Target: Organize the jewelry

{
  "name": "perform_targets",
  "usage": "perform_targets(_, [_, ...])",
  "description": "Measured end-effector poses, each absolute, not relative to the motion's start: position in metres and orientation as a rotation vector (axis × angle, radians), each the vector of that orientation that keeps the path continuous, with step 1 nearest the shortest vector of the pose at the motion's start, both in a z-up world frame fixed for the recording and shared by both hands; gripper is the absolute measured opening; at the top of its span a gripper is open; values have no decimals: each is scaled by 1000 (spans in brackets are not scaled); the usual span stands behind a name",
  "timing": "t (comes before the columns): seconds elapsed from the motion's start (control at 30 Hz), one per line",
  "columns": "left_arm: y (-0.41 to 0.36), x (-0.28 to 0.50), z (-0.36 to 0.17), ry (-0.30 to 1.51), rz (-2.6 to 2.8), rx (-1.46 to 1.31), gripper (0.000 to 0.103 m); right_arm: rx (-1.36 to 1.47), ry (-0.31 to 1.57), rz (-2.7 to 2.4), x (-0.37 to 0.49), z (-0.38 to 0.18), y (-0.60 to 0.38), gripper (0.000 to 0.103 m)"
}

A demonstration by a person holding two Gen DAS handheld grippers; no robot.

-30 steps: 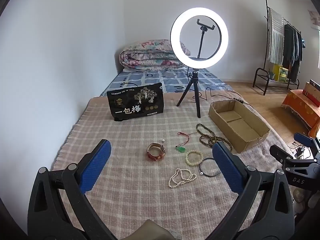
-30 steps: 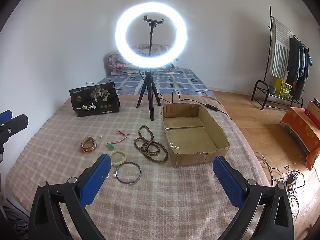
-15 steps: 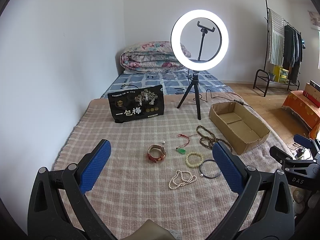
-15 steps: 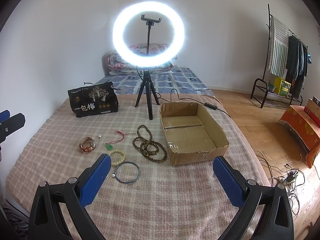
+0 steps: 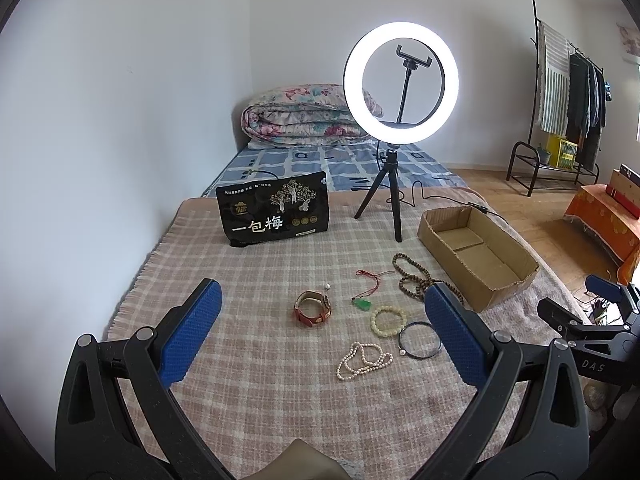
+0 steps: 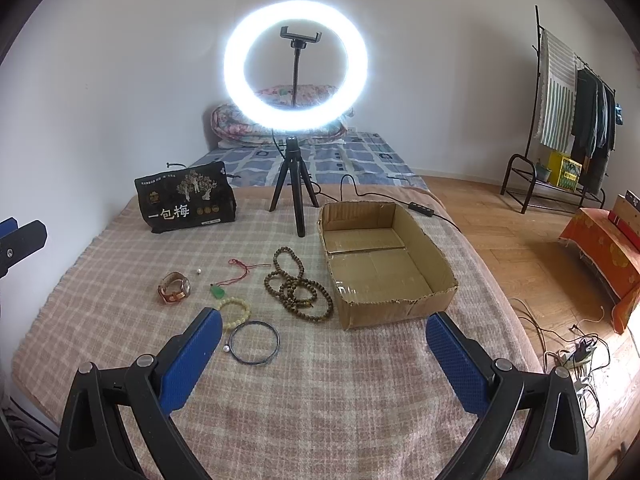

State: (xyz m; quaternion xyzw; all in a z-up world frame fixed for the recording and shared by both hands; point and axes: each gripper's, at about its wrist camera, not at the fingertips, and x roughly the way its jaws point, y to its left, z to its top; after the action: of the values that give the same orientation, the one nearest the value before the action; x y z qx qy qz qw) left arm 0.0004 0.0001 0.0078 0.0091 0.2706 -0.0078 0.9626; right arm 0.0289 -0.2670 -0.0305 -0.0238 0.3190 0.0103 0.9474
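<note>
The work surface is a bed covered by a pink-and-cream checked blanket [image 6: 360, 380], fringed along its left edge and set against a white wall on that side. Beyond the blanket lies a blue patterned sheet [image 5: 344, 164] with a rolled floral quilt [image 5: 300, 116] at the wall. To the right, wooden floor [image 6: 500, 216] runs to a clothes rack [image 6: 568, 112] and an orange-covered stand [image 6: 600, 248]; cables and a power strip [image 6: 576, 352] lie on the floor beside the bed's right edge.

On the blanket, a lit ring light [image 6: 295, 65] stands on a small tripod [image 6: 296, 196]. A black snack bag [image 6: 186, 202] stands upright to its left. An open cardboard box [image 6: 436, 248], empty inside, sits to its right near the bed's right edge.

The jewelry lies in a loose cluster left of the box, all pieces outside it: brown wooden bead strand [image 6: 298, 286] just beside the box, black bangle [image 6: 255, 342], white pearl necklace [image 5: 364, 360], cream bead bracelet [image 6: 236, 312], brown leather watch [image 6: 175, 288], red cord with green pendant [image 6: 218, 291], and a single loose pearl [image 6: 197, 271].

The left gripper [image 5: 322, 334] hovers above the blanket's near left part, fingers spread wide, holding nothing. The right gripper [image 6: 324, 354] hovers over the near edge, fingers likewise spread wide and empty. Bare blanket lies in front of both grippers.
</note>
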Motion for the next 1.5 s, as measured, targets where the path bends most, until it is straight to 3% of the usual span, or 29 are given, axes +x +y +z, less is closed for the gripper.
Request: perform_targets(1.5, [-1, 2, 9, 552, -14, 14, 103, -29, 684, 44, 34, -33, -266, 103])
